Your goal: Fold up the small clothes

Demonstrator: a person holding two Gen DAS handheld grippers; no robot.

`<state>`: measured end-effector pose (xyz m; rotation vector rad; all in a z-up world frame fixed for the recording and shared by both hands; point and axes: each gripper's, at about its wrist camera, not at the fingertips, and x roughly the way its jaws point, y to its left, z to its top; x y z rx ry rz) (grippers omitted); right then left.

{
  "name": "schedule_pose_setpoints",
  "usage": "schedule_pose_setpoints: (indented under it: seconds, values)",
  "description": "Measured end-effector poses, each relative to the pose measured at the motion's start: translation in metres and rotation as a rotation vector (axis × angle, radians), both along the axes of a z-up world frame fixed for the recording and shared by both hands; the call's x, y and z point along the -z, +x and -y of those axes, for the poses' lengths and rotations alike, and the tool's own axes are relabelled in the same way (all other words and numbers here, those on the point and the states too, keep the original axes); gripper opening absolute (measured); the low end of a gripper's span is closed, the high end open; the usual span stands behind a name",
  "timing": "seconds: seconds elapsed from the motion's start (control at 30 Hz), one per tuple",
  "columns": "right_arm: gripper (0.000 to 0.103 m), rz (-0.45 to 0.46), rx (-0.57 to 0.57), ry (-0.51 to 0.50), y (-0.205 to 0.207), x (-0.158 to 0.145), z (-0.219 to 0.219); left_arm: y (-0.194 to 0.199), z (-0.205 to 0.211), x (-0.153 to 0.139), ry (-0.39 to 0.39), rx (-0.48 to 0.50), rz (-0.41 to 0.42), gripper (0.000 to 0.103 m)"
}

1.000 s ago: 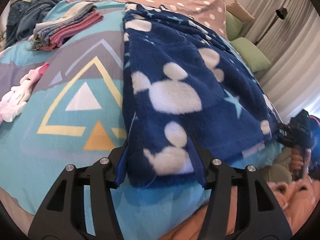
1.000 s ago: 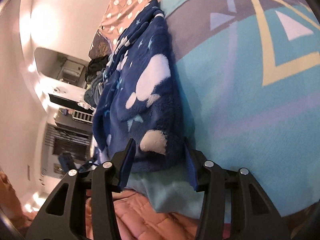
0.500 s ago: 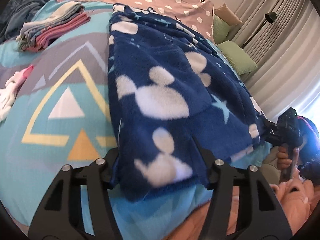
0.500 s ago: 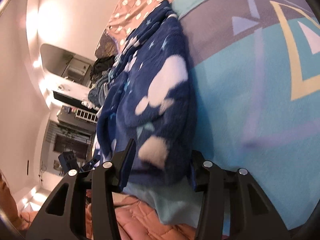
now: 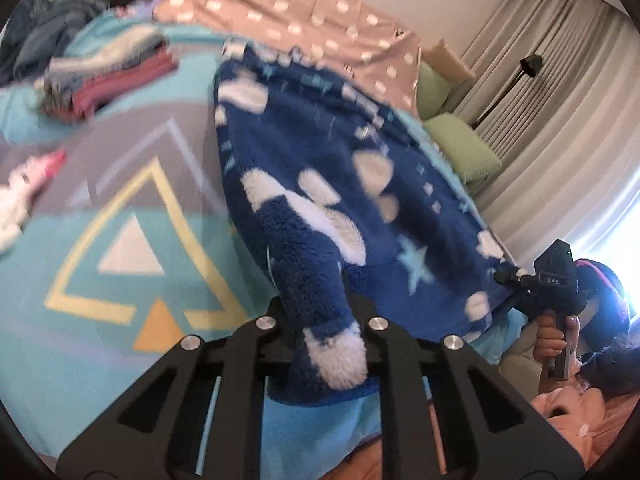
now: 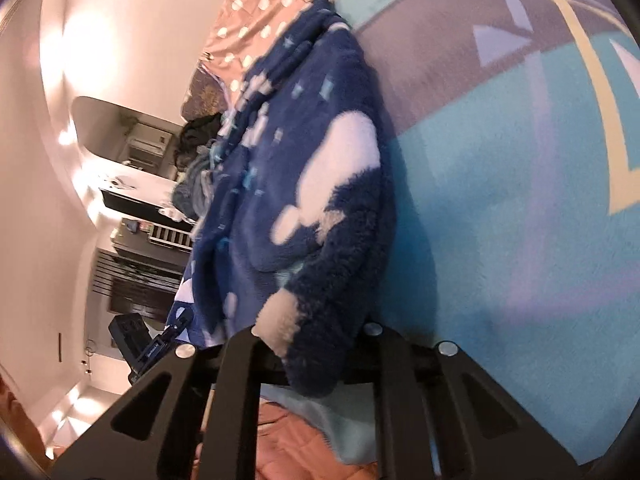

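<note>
Two corners of my soft, floppy fleece garment [image 5: 340, 200] at the bed's [image 5: 100, 360] near edge, pinched by left fingers [image 5: 316, 316] and right fingers [image 6: 312, 332].

There is one fuzzy blue blanket [image 5: 340, 200] with white shapes. There is one bed cover [image 5: 120, 240] under it. There are two grippers, the left gripper [image 5: 320, 316] and the right gripper [image 6: 316, 336]. There is one pile of folded clothes [image 5: 108, 76], two green pillows [image 5: 464, 148], and one black lamp [image 5: 530, 65].
</note>
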<state>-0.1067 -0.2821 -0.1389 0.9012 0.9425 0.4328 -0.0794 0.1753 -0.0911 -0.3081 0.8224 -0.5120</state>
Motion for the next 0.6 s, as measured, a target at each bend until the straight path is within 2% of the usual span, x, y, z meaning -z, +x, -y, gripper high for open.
schedule_pose_setpoints:
  seconds: [0.2,0.37,0.6]
  values:
    - [0.011,0.202,-0.054,-0.048,-0.001,-0.06,-0.012,0.001,0.014,-0.037,0.036,0.014,0.103,0.013]
    - [0.011,0.244,-0.068,-0.057,0.008,-0.076,-0.014,0.002,0.019,-0.058,0.041,0.007,0.168,0.013]
    - [0.011,0.327,-0.029,-0.027,0.025,-0.103,0.0,0.012,0.014,-0.09,0.047,-0.036,0.258,0.013]
